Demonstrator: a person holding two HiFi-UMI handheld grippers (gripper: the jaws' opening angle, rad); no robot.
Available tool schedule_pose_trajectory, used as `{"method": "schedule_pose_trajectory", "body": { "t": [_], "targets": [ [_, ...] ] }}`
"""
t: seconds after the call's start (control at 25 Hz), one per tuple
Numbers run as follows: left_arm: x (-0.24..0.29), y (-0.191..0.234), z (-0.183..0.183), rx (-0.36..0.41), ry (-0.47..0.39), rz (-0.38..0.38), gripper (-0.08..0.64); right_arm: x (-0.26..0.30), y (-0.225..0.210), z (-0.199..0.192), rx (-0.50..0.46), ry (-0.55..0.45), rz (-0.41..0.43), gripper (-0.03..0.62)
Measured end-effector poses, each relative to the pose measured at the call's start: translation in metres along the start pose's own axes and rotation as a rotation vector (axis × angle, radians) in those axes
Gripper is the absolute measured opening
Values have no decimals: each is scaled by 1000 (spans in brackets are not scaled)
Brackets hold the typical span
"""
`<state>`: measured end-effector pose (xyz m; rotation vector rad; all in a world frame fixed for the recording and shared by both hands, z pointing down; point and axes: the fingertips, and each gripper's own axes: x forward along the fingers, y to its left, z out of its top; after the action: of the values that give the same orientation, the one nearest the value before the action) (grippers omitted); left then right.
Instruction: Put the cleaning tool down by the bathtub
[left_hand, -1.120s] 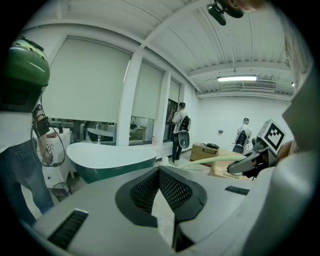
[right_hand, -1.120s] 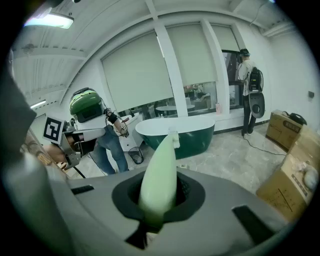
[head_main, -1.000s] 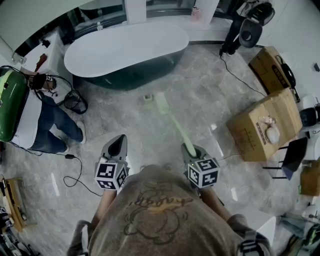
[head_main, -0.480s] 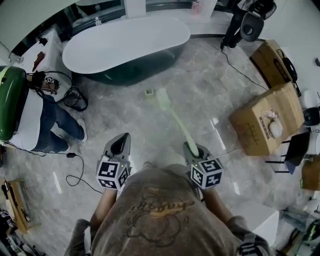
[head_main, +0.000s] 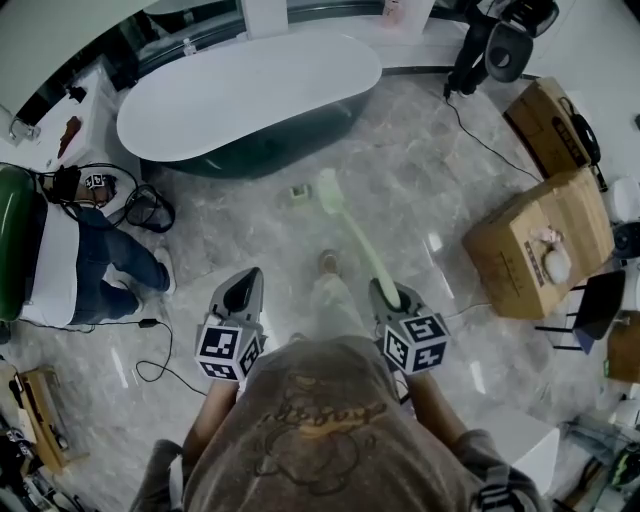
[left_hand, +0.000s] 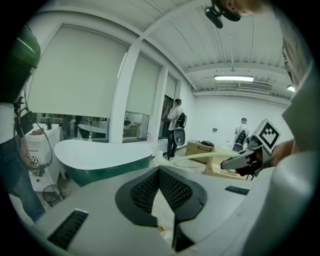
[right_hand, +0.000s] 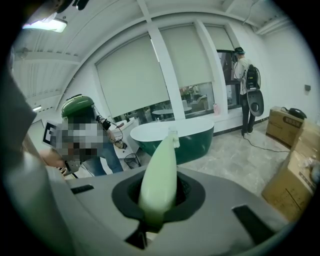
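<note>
- The person's shoe (head_main: 328, 262) now steps into view, toward the white oval bathtub (head_main: 250, 90)
- Right tongs (head_main: 385, 292) clench the pale green long-handled plastic brush (head_main: 350, 228)
- Left tongs (head_main: 240, 292) sit closed, empty

open marble floor (head_main: 430, 190) fills the frame's centre below the bathtub (head_main: 250, 90), bare but for a small block (head_main: 299, 193) near the tub. a person (head_main: 90, 260) with cables (head_main: 150, 345) crowds the left edge; cardboard boxes (head_main: 535, 250) block the right.
</note>
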<state>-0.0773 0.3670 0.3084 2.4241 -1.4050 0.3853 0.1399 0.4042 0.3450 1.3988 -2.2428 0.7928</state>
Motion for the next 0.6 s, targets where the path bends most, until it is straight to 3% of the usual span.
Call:
{"method": "schedule_pose_trajectory", "body": {
  "t": [0.6],
  "targets": [
    [114,62,52,23,9,46,2,94,-56,81,10,40,45,21]
  ]
}}
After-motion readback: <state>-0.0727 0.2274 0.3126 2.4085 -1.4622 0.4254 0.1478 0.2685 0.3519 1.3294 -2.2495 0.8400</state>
